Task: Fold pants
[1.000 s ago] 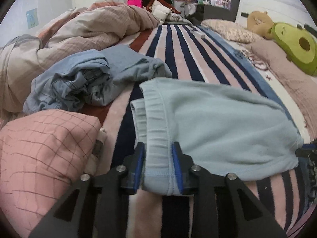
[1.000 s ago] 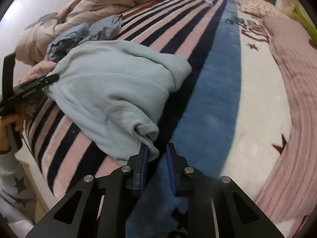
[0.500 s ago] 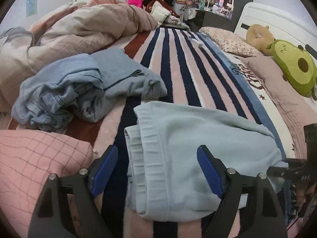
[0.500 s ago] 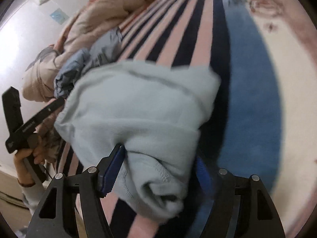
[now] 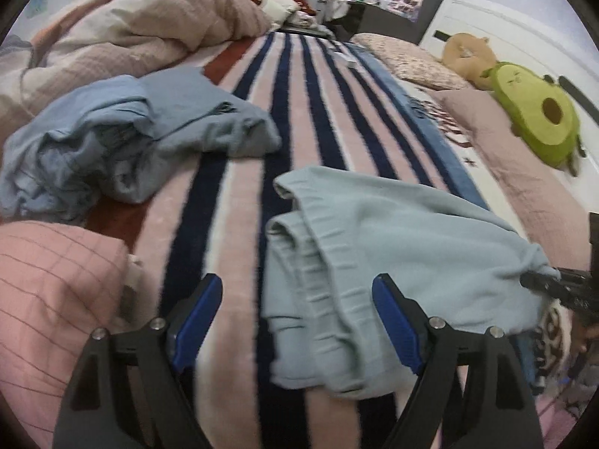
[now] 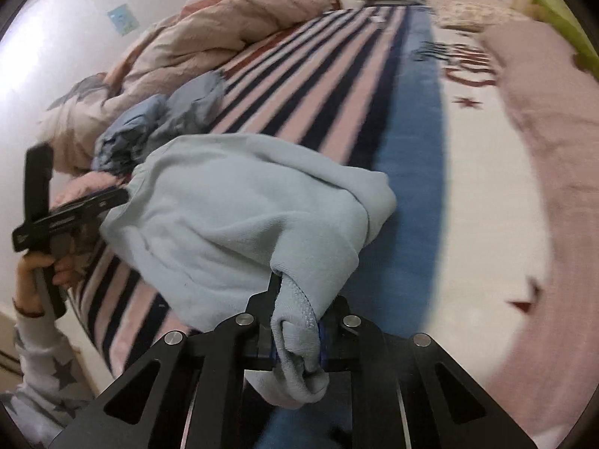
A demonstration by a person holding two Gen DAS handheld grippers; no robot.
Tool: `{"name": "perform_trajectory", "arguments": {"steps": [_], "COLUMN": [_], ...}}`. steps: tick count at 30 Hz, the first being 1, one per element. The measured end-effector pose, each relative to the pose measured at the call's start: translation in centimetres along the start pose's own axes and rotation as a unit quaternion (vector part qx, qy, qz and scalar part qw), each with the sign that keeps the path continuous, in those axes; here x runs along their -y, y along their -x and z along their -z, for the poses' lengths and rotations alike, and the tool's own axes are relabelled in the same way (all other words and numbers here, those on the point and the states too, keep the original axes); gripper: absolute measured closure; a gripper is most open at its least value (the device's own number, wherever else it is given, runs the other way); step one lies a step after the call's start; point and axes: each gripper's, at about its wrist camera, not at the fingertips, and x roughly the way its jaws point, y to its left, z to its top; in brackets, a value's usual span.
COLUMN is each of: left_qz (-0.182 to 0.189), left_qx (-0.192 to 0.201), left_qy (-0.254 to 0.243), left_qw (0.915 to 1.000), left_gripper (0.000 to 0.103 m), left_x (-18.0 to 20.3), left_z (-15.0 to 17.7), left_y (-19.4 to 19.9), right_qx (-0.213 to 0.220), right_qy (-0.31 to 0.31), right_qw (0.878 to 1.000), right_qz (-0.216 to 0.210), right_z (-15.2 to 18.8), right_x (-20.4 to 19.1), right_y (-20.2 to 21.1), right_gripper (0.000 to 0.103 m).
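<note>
The folded light blue pants [image 5: 393, 247] lie on the striped blanket [image 5: 239, 202], waistband toward the left wrist camera. My left gripper [image 5: 299, 314] is open, its blue pads either side of the waistband, not gripping. My right gripper [image 6: 295, 333] is shut on a bunched edge of the light blue pants [image 6: 243, 209] and lifts that end. The right gripper also shows at the right edge of the left wrist view [image 5: 554, 284], and the left gripper at the left of the right wrist view [image 6: 75, 213].
A crumpled grey-blue garment [image 5: 123, 142] lies behind left. A pink checked cushion [image 5: 48, 284] sits at near left. A rumpled beige duvet [image 5: 142, 33] is at the far left. An avocado plush [image 5: 539, 119] and pillows lie along the right side.
My left gripper let go of the waistband, opened wide and stayed open. My right gripper opened, then closed on the far end of the pants and lifted it.
</note>
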Motion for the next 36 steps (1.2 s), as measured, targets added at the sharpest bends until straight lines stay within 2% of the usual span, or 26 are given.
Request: {"name": "perform_trajectory", "arguments": {"steps": [3, 5, 9, 11, 12, 17, 19, 25, 28, 29, 31, 36], "left_qz": [0.022, 0.050, 0.073, 0.100, 0.112, 0.160, 0.172, 0.121, 0.069, 0.064, 0.091, 0.081], "left_qx": [-0.010, -0.019, -0.029, -0.035, -0.036, -0.021, -0.020, -0.051, -0.059, -0.065, -0.068, -0.068], "left_qy": [-0.003, -0.007, -0.022, -0.004, 0.007, 0.034, 0.033, 0.004, 0.003, 0.011, 0.031, 0.000], "left_qw": [0.9997, 0.9985, 0.9967, 0.9944, 0.9930, 0.9863, 0.9843, 0.9913, 0.9959, 0.9958, 0.9931, 0.9944], "left_gripper": [0.024, 0.024, 0.024, 0.024, 0.024, 0.024, 0.020, 0.019, 0.019, 0.019, 0.019, 0.019], "left_x": [1.0, 2.0, 4.3, 4.6, 4.5, 4.7, 5.0, 6.4, 5.4, 4.8, 3.9, 5.5], "left_z": [0.1, 0.3, 0.3, 0.0, -0.2, -1.2, -1.5, -0.8, -0.2, -0.1, 0.2, 0.4], "left_y": [-0.5, -1.0, -2.2, -2.7, -2.8, -1.9, -1.6, -3.5, -4.6, -5.0, -5.3, -5.7], "right_qx": [0.002, -0.003, -0.032, -0.027, -0.022, -0.010, -0.012, -0.022, -0.029, -0.034, -0.039, -0.048], "right_qy": [-0.009, -0.001, -0.026, -0.029, -0.032, -0.046, -0.043, -0.044, -0.043, -0.047, -0.056, -0.073], "right_qw": [0.999, 0.998, 0.998, 0.998, 0.998, 0.998, 0.998, 0.999, 0.999, 0.998, 0.998, 0.996], "right_qz": [0.030, 0.061, 0.046, 0.043, 0.044, 0.036, 0.036, 0.020, 0.014, 0.009, 0.000, -0.035], "right_z": [0.3, 0.6, 1.2, 1.2, 1.2, 1.0, 1.0, 1.2, 1.5, 1.6, 1.8, 2.1], "right_x": [2.2, 3.0, 4.5, 4.9, 5.1, 6.0, 6.0, 5.3, 5.1, 5.2, 5.7, 6.6], "right_y": [2.0, 2.9, 2.9, 3.2, 3.4, 4.0, 3.8, 2.4, 2.0, 1.8, 1.7, 0.2], "right_gripper": [0.095, 0.094, 0.081, 0.062, 0.058, 0.056, 0.056, 0.049, 0.047, 0.046, 0.040, 0.034]}}
